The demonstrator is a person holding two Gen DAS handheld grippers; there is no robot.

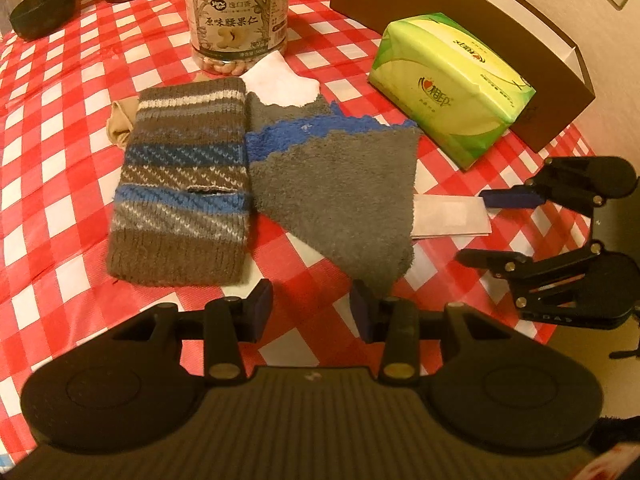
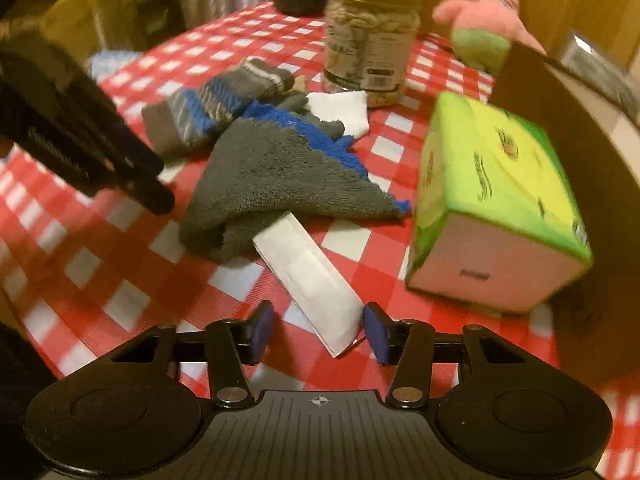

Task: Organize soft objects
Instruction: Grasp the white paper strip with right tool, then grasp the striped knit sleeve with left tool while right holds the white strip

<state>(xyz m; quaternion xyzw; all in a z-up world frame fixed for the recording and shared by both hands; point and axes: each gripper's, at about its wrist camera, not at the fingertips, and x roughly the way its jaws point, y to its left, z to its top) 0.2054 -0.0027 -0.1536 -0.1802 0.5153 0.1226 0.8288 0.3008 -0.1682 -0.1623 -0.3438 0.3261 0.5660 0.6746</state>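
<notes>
On the red-and-white checked tablecloth [image 1: 60,160] lie a striped brown-and-blue knit piece [image 1: 180,184] [image 2: 208,112] and a grey fuzzy cloth with a blue edge [image 1: 332,192] [image 2: 272,172]. A flat white packet [image 1: 452,216] [image 2: 316,288] sticks out from under the grey cloth. My right gripper [image 2: 318,332] [image 1: 476,226] is open, with the packet's near end between its pads but not pinched. My left gripper [image 1: 312,314] [image 2: 160,188] is open over bare tablecloth. The grey cloth's near corner reaches its right finger.
A green tissue pack [image 1: 448,88] [image 2: 492,200] leans by a brown cardboard box [image 1: 460,8] [image 2: 560,160]. Behind stand a cashew jar [image 1: 236,12] [image 2: 372,40], a white cloth [image 1: 280,80] and a beige stocking [image 1: 120,124]. A pink-and-green plush toy [image 2: 488,20] sits at the back right.
</notes>
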